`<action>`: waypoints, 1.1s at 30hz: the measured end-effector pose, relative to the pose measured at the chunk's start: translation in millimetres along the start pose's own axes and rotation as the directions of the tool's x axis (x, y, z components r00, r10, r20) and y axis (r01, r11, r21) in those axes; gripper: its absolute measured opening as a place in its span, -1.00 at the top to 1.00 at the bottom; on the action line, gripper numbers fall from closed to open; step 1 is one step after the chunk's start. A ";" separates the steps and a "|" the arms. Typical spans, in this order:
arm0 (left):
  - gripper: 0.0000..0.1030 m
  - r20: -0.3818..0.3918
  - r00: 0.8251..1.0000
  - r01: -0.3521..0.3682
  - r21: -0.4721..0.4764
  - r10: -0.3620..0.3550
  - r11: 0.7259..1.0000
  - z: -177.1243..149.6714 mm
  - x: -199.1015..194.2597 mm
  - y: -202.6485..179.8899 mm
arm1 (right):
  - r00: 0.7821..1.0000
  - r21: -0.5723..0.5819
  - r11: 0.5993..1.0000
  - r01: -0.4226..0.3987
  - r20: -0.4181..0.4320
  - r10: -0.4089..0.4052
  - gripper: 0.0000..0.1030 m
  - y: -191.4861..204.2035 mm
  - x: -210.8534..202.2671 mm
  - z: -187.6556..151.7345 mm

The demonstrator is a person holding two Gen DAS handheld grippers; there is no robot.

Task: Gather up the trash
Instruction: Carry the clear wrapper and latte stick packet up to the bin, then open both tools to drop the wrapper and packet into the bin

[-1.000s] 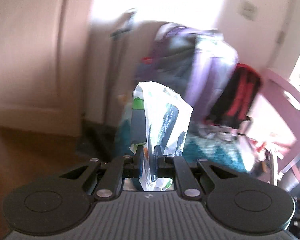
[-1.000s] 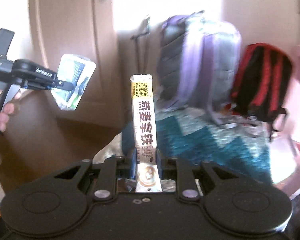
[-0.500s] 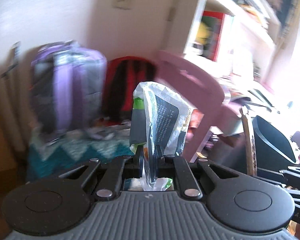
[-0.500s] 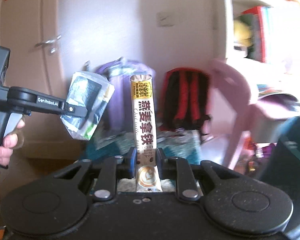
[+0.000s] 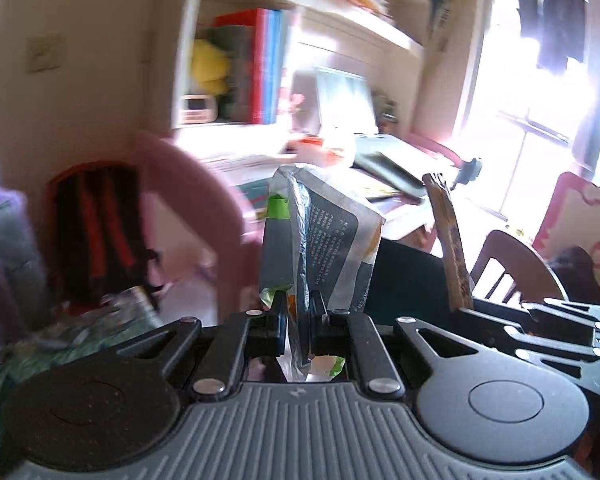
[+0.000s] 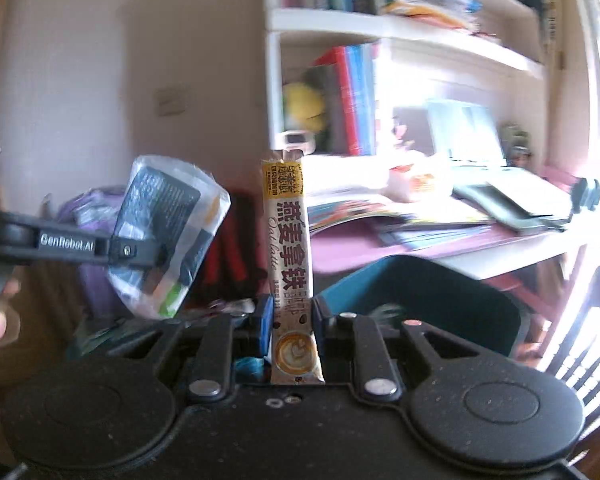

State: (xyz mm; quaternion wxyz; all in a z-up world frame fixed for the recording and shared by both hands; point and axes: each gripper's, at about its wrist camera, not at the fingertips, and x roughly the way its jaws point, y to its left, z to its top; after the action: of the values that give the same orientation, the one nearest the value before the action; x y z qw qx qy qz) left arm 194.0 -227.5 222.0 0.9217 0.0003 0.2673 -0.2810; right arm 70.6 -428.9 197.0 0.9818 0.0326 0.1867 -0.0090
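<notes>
My left gripper (image 5: 298,316) is shut on a crumpled clear plastic wrapper (image 5: 324,240) with a dark label and green print, held upright in the air. The same wrapper (image 6: 168,236) and left gripper (image 6: 156,254) show at the left of the right wrist view. My right gripper (image 6: 288,320) is shut on a tall oat latte sachet (image 6: 290,248) standing upright between the jaws. The sachet (image 5: 448,248) shows edge-on at the right of the left wrist view. A dark teal bin (image 6: 428,300) sits just beyond and right of the right gripper.
A pink desk (image 6: 440,240) piled with books and papers stands ahead under white shelves (image 6: 400,32). A pink chair (image 5: 196,200) and a red-black backpack (image 5: 96,216) are at the left. A dark wooden chair (image 6: 588,328) is at the right.
Both grippers have swung right with their trash still held. The view has turned from the backpacks and door to the desk, shelves and bin.
</notes>
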 end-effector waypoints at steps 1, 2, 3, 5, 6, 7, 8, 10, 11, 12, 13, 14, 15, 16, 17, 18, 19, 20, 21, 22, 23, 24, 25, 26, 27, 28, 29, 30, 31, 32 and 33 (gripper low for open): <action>0.80 -0.005 1.000 0.013 0.013 -0.013 1.000 4.3 7.1 -10.4 | 1.000 0.008 1.000 0.018 0.006 -0.018 0.63 -8.6 -0.9 1.4; 0.80 -0.010 1.000 0.025 0.027 -0.025 0.999 7.0 13.9 -21.6 | 0.999 0.017 0.999 0.034 0.012 -0.035 0.63 -16.9 -0.9 2.6; 0.80 -0.015 0.999 0.036 0.041 -0.035 0.999 9.8 21.5 -31.5 | 0.999 0.029 0.998 0.049 0.016 -0.049 0.63 -26.3 -1.2 3.2; 0.80 -0.024 0.998 0.055 0.062 -0.054 0.997 13.8 36.3 -50.4 | 0.997 0.047 0.996 0.079 0.019 -0.080 0.63 -43.0 1.1 4.2; 0.80 -0.030 0.998 0.063 0.073 -0.061 0.995 15.2 43.9 -59.4 | 0.996 0.058 0.994 0.090 0.015 -0.091 0.63 -52.0 3.5 4.0; 0.80 -0.035 0.997 0.066 0.086 -0.063 0.994 15.9 50.8 -67.4 | 0.995 0.068 0.993 0.097 0.008 -0.098 0.63 -59.9 5.6 2.7; 0.80 -0.041 0.997 0.067 0.095 -0.064 0.993 16.7 57.5 -73.5 | 0.994 0.077 0.991 0.109 0.001 -0.109 0.63 -67.6 9.1 1.8; 0.80 -0.063 0.995 0.082 0.093 -0.077 0.992 20.3 74.2 -81.8 | 0.992 0.086 0.988 0.129 -0.012 -0.129 0.63 -80.7 14.4 -1.9; 0.80 -0.077 0.993 0.091 0.093 -0.083 0.991 21.8 83.6 -86.2 | 0.990 0.091 0.986 0.139 -0.023 -0.138 0.63 -85.5 18.7 -4.0; 0.80 -0.087 0.993 0.092 0.096 -0.084 0.991 22.1 91.3 -91.5 | 0.989 0.099 0.984 0.146 -0.033 -0.143 0.63 -90.4 22.6 -6.4; 0.80 -0.100 0.992 0.091 0.101 -0.081 0.991 22.4 99.8 -95.6 | 0.989 0.108 0.984 0.144 -0.047 -0.140 0.63 -96.1 27.4 -9.1; 0.80 -0.115 0.990 0.092 0.101 -0.080 0.991 23.0 109.2 -98.5 | 0.989 0.114 0.983 0.143 -0.060 -0.137 0.63 -99.6 31.6 -11.8; 0.80 -0.130 0.988 0.091 0.098 -0.078 0.991 22.4 118.2 -100.3 | 0.987 0.120 0.982 0.149 -0.071 -0.141 0.63 -103.4 36.8 -14.5; 0.80 -0.146 0.987 0.086 0.095 -0.072 0.992 21.1 127.2 -101.7 | 0.986 0.121 0.981 0.154 -0.084 -0.144 0.63 -106.7 42.4 -17.1; 0.80 -0.164 0.984 0.081 0.095 -0.065 0.992 20.4 136.1 -103.1 | 0.985 0.122 0.980 0.155 -0.097 -0.143 0.63 -109.0 47.1 -19.7; 0.80 -0.184 0.981 0.078 0.100 -0.059 0.992 19.0 145.2 -105.3 | 0.983 0.124 0.980 0.157 -0.112 -0.144 0.63 -110.4 51.4 -21.4; 0.80 -0.200 0.978 0.073 0.108 -0.051 0.991 16.9 152.9 -107.0 | 0.981 0.124 0.980 0.158 -0.128 -0.143 0.63 -112.5 56.9 -24.1; 0.80 -0.214 0.976 0.068 0.115 -0.042 0.991 14.6 159.8 -108.5 | 0.980 0.121 0.980 0.159 -0.141 -0.142 0.63 -113.4 61.9 -25.4; 0.80 -0.229 0.973 0.067 0.118 -0.038 0.991 13.1 166.0 -109.8 | 0.978 0.114 0.981 0.160 -0.153 -0.142 0.63 -111.9 65.0 -26.4; 0.80 -0.245 0.969 0.068 0.123 -0.036 0.990 10.4 172.6 -110.7 | 0.976 0.107 0.981 0.161 -0.166 -0.142 0.63 -111.1 68.2 -28.2; 0.80 -0.256 0.966 0.065 0.132 -0.029 0.989 8.4 177.3 -113.2 | 0.974 0.100 0.982 0.160 -0.179 -0.141 0.63 -109.9 70.8 -30.2; 0.79 -0.264 0.964 0.061 0.143 -0.021 0.988 6.4 182.0 -114.1 | 0.971 0.092 0.983 0.159 -0.192 -0.139 0.63 -108.7 73.1 -31.9; 0.79 -0.274 0.962 0.058 0.156 -0.013 0.986 4.3 187.2 -115.4 | 0.969 0.086 0.983 0.161 -0.205 -0.140 0.63 -108.3 75.9 -34.0; 0.79 -0.283 0.959 0.053 0.166 -0.004 0.985 2.2 192.1 -116.3 | 0.966 0.080 0.983 0.163 -0.215 -0.143 0.63 -107.6 77.5 -34.8; 0.79 -0.292 0.956 0.048 0.172 0.004 0.984 0.4 196.8 -116.8 | 0.963 0.073 0.984 0.165 -0.225 -0.145 0.63 -107.2 79.7 -35.7; 0.79 -0.303 0.953 0.047 0.175 0.009 0.983 -1.2 201.8 -116.5 | 0.961 0.068 0.983 0.168 -0.235 -0.148 0.63 -107.4 81.7 -36.6; 0.79 -0.318 0.948 0.049 0.179 0.011 0.983 -2.9 206.9 -116.4 | 0.957 0.065 0.983 0.171 -0.246 -0.150 0.63 -107.9 84.1 -37.3; 0.79 -0.330 0.944 0.047 0.184 0.017 0.982 -5.1 211.7 -116.6 | 0.955 0.064 0.983 0.173 -0.255 -0.151 0.63 -108.7 85.7 -37.7; 0.79 -0.340 0.940 0.040 0.192 0.028 0.981 -7.0 216.1 -117.0 | 0.952 0.065 0.982 0.176 -0.264 -0.153 0.63 -109.8 87.9 -38.4; 0.79 -0.352 0.935 0.034 0.202 0.040 0.979 -9.1 220.9 -117.7 | 0.949 0.065 0.982 0.179 -0.276 -0.155 0.62 -110.7 90.5 -39.1; 0.79 -0.368 0.929 0.032 0.211 0.049 0.977 -11.5 225.7 -118.4 | 0.946 0.065 0.982 0.180 -0.286 -0.154 0.62 -111.6 93.3 -39.1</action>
State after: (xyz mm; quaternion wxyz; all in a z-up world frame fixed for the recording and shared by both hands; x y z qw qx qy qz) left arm 284.8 -442.4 118.7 0.8504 0.1536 0.4047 -0.2990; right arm 139.8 -538.2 119.7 0.9387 0.0621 0.3252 -0.0959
